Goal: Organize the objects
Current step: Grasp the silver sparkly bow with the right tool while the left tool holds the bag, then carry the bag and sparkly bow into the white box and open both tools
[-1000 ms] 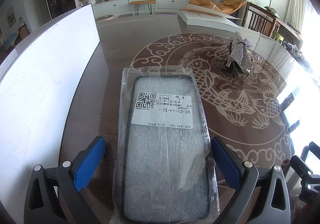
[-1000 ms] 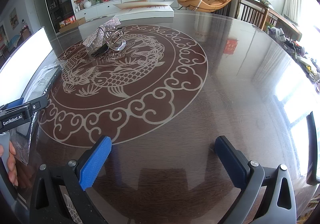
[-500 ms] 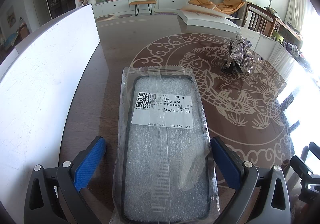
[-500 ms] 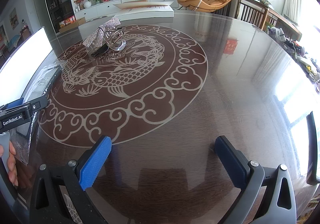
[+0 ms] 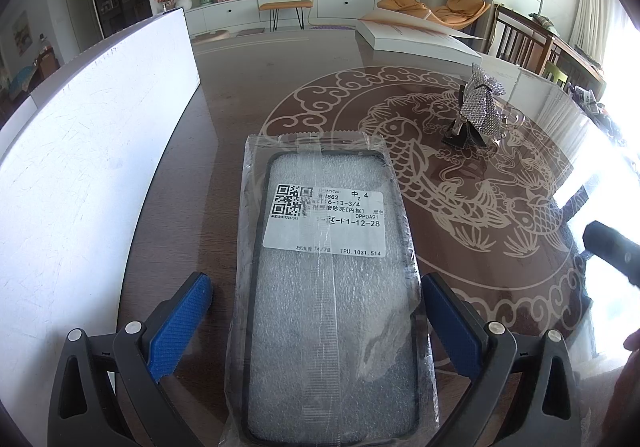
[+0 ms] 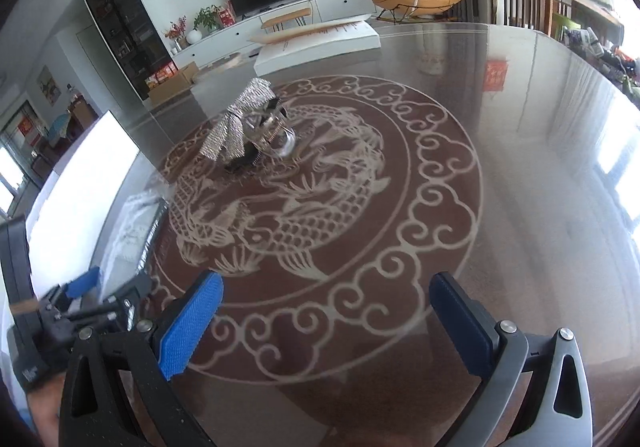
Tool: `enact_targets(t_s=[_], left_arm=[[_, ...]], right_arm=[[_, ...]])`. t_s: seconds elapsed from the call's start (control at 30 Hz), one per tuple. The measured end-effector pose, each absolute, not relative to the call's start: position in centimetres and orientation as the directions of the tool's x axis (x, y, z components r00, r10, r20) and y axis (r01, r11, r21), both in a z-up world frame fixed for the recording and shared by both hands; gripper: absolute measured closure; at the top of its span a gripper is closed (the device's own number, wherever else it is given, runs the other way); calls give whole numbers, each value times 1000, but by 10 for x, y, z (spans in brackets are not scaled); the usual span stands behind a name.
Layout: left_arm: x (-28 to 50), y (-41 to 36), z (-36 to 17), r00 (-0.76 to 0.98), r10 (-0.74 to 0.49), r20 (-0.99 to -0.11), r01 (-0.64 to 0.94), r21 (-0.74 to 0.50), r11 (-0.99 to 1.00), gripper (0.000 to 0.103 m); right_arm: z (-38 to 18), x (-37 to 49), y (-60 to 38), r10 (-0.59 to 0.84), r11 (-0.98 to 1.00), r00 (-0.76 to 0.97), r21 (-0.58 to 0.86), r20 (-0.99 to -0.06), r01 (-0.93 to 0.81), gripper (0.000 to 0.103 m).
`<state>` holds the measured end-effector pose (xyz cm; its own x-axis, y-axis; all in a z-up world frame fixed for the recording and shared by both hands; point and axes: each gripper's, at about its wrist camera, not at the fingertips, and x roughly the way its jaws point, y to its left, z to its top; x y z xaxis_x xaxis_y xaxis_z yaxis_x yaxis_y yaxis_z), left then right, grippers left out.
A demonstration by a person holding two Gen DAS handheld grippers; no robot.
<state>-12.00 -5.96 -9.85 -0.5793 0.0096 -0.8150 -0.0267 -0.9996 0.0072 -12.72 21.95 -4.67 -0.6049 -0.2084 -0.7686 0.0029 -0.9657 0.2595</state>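
Note:
A phone case in a clear plastic bag [image 5: 328,279] with a white barcode label lies flat on the dark glass table. My left gripper [image 5: 316,311] is open, its blue-padded fingers on either side of the bag's lower half without touching it. A sparkly silver hair clip with a bow [image 5: 478,113] sits further out to the right; it also shows in the right wrist view [image 6: 256,127]. My right gripper [image 6: 328,311] is open and empty above the table's koi pattern. The bagged case shows at the left of the right wrist view [image 6: 138,223].
A large white board [image 5: 88,151] stands along the table's left side. A flat white box [image 5: 416,35] lies at the far edge. The table [image 6: 520,167] has a koi pattern in its middle. Chairs and clutter stand at the far right.
My right gripper has lifted and swung left toward the silver clip and the left gripper. The left gripper and the bagged case have not moved.

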Motion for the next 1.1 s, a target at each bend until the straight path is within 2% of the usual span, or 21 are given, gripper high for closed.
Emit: enact_targets(t_s=[0.1,0.2,0.3,0.33,0.37,0.43,0.47,0.5,0.77,0.97,1.07,1.1], left_arm=[[-120,-60,-99,-579,10,-815,-27,7,-1000,0],[-120,-60,-99,-579,10,-815,-27,7,-1000,0],[-120,-60,-99,-579,10,-815,-27,7,-1000,0],[-120,-60,-99,-579,9,-815,-27,8,-1000,0],[-120,-60,-99,-579,10,-815,-27,7,-1000,0],[-120,-60,-99,-579,10,-815,-27,7,-1000,0],[-120,-60,-99,-579,10,-815,-27,7,-1000,0],[-120,-60,-99,-580,10,-815,-27,7,-1000,0],[-125,-56,-100,-579,10,-815,-27,7,-1000,0],[-123,-59,-99,-584,42,-811,-42,-22,-999,0],[-112,-62,-93,-615,77,-785,-64,-48,-997,29],[-109,-61,-93,-613,86,-785,-71,-54,-996,29]], right_arm=[[-32,-175,195,-234,-957,-610,289,-757,8,0],[-33,-224,170,-242,-945,-564,325,-789,-49,0],[-46,-260,149,-150,-962,-515,244,-844,-119,1],[-50,-267,145,-121,-971,-509,209,-852,-119,11],[-54,-270,146,-102,-977,-503,182,-858,-113,34],[-58,-267,154,-106,-978,-507,181,-855,-100,37],[-56,-259,160,-102,-979,-521,180,-847,-100,44],[-54,-251,166,-102,-980,-538,176,-837,-88,55],[-50,-164,197,-172,-983,-572,175,-802,50,57],[-49,-96,215,-253,-963,-562,259,-787,72,57],[-45,-66,227,-274,-955,-566,291,-777,64,57],[-43,-57,231,-278,-953,-570,298,-773,60,57]])
